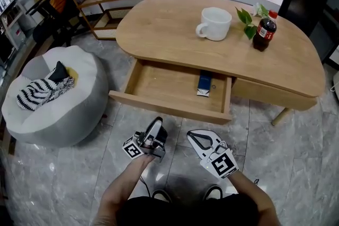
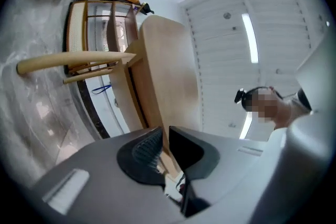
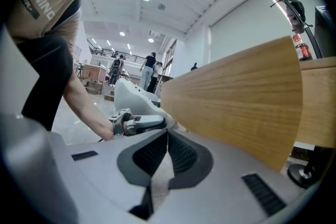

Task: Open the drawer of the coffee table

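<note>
Head view: the drawer (image 1: 164,105) stands pulled well out from under the desk (image 1: 169,29), and a small box (image 1: 204,83) lies inside it near the right wall. Both claws hover over the floor in front of the drawer, touching nothing. The left claw (image 1: 157,123) has its jaws a narrow slit apart with nothing between them. The right claw (image 1: 192,135) has its jaws together, empty. A mug (image 1: 214,23) and a bottle (image 1: 264,30) stand on the desk.

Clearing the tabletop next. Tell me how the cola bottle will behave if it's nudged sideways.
The cola bottle stands tall on a narrow base, so a high push would probably tip it, and on its side it would likely roll. It looks nearly full of dark liquid, so probably fairly heavy for its size.
</note>
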### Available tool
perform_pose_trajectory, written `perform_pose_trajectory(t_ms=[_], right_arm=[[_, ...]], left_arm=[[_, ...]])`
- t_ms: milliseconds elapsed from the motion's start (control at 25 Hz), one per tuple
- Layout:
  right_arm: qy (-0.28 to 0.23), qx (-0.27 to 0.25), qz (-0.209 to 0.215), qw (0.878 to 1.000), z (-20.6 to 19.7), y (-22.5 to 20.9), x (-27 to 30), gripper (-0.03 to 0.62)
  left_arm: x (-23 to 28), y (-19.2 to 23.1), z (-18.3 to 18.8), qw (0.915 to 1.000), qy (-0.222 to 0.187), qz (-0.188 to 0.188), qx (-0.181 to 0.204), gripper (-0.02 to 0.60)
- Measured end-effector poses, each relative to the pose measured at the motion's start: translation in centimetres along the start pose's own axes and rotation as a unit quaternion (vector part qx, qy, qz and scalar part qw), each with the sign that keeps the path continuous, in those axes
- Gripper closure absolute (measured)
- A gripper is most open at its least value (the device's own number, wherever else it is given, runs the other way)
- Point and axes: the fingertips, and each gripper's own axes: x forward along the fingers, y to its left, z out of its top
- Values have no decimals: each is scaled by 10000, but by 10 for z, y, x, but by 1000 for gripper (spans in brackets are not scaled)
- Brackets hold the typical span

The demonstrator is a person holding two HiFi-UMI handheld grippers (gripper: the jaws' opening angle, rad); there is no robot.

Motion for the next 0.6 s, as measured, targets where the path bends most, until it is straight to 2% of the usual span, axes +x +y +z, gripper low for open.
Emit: perform_pose_trajectory(t_ms=[40,80,120,160,200,240,320,360,400,520,600], right_arm=[[32,26,-9,10000,-2,0,0,588],[58,66,-35,10000,-4,-1,1,588],[78,103,-85,9999,-5,-2,1,588],[94,128,-169,9997,-4,-4,1,588],[106,146,-295,9994,-4,-8,2,588],[111,177,-455,9987,-3,-12,1,588],[122,336,-710,9968,-2,-20,1,588],[126,439,-752,9961,-1,-21,1,588],[124,533,-769,9955,0,-22,1,588],[68,720,-856,9937,7,-23,0,588],[-17,764,-929,9927,16,-23,-2,588]], left_arm=[[-2,-2,-6,9983,317,187,442,557],[-1,-6,-13,9929,676,341,921,575],[1,-12,-21,9831,1051,468,1427,575],[4,-19,-27,9689,1402,596,1948,575],[7,-24,-31,9507,1695,773,2479,575],[10,-28,-32,9283,1925,1023,3012,575],[15,-36,-29,8773,2248,1565,3941,575],[17,-40,-25,8571,2352,1805,4212,575],[17,-44,-22,8453,2420,2032,4308,575],[13,-51,-14,8331,2522,2598,4181,575],[11,-58,-10,8155,2521,2741,4431,575]])
